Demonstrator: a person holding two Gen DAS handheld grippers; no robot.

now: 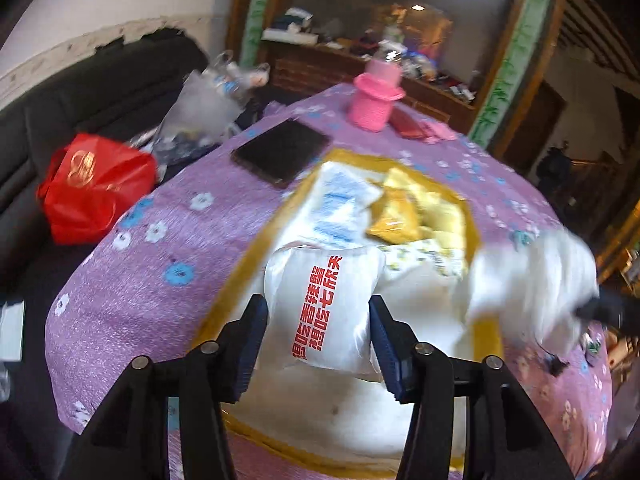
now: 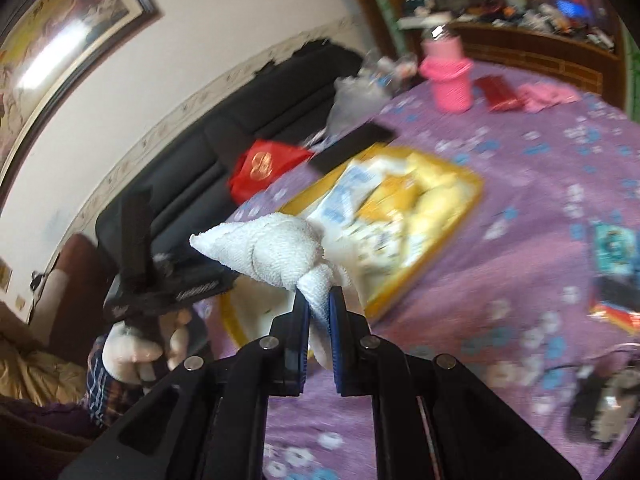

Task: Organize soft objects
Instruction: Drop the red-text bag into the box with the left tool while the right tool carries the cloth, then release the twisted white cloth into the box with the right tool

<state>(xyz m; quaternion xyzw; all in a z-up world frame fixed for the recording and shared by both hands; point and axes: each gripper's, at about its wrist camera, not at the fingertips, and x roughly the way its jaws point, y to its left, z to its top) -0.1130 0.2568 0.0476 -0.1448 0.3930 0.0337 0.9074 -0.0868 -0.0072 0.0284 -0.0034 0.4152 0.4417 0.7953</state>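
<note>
Left view: left tool released, straddling white packet over yellow tray.
Right view: right tool grasping white towel near tray.

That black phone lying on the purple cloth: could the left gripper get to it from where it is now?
Probably not straight away. The left gripper has a white packet between its fingers, above the yellow tray. The phone lies uncovered beyond the tray's far corner, so the path looks free once the packet is dropped.

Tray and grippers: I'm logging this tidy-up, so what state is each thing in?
Yellow tray: on the purple cloth, holding packets.
White packet: between the left gripper pads, over the tray.
White towel: bunched, pinched in the shut right gripper.
Phone: flat, screen dark.
</note>
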